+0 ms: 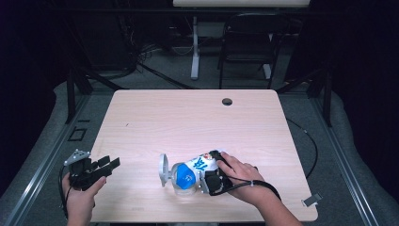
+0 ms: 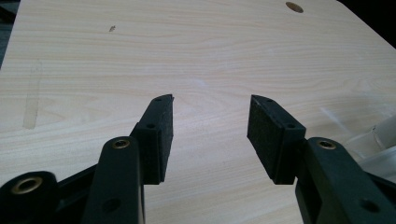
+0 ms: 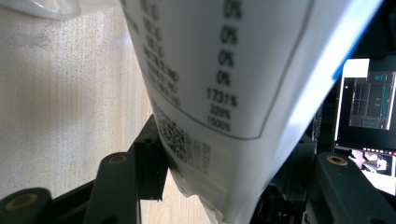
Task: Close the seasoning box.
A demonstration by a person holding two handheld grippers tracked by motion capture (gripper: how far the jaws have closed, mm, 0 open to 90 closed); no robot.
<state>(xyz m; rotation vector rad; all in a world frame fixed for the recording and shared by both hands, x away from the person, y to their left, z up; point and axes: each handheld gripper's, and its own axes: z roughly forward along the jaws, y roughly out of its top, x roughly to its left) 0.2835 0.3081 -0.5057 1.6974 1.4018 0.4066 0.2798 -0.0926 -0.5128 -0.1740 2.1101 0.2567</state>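
A white and blue pouch (image 1: 196, 165) lies near the table's front edge, slightly right of centre. My right gripper (image 1: 205, 178) is shut on its right end. In the right gripper view the pouch (image 3: 224, 70) fills the space between the jaws of this gripper (image 3: 224, 154), showing a printed table and a QR code. A clear plastic container (image 1: 164, 170) lies on its side at the pouch's blue left end; whether the pouch reaches inside it I cannot tell. My left gripper (image 1: 109, 164) hovers at the table's front left corner, open and empty (image 2: 210, 107).
The light wooden table (image 1: 188, 117) has a cable hole (image 1: 227, 101) near its far edge. A black chair (image 1: 247, 42) and a white table leg (image 1: 195, 47) stand beyond it. A lit monitor (image 3: 369, 100) shows past the pouch. The clear container's edge (image 2: 378, 140) lies right of the left jaws.
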